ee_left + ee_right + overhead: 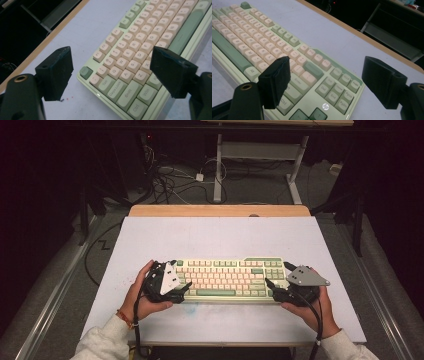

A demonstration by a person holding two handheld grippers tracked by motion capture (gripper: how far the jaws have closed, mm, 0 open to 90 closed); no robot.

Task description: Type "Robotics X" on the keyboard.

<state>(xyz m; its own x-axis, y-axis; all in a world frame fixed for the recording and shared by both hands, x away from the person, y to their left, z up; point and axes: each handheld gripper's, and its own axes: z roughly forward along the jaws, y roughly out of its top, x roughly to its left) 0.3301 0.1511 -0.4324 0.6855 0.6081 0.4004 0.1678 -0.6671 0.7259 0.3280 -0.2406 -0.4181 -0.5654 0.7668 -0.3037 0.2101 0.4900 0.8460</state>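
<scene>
White table (215,240), keyboard (225,277) near front edge; left gripper (176,292), right gripper (274,290) released, straddling ends. Uneven squeeze risks skewing keyboard.

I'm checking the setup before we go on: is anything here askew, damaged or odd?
Nothing stands out. The green and cream keyboard lies flat and square on the pale blue table top, with no gaps among the keys in view. The left gripper and right gripper stand open at its two ends.

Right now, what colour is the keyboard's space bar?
Sage green, darker than the cream letter keys around it. The space bar on the keyboard shows best in the left gripper view.
</scene>
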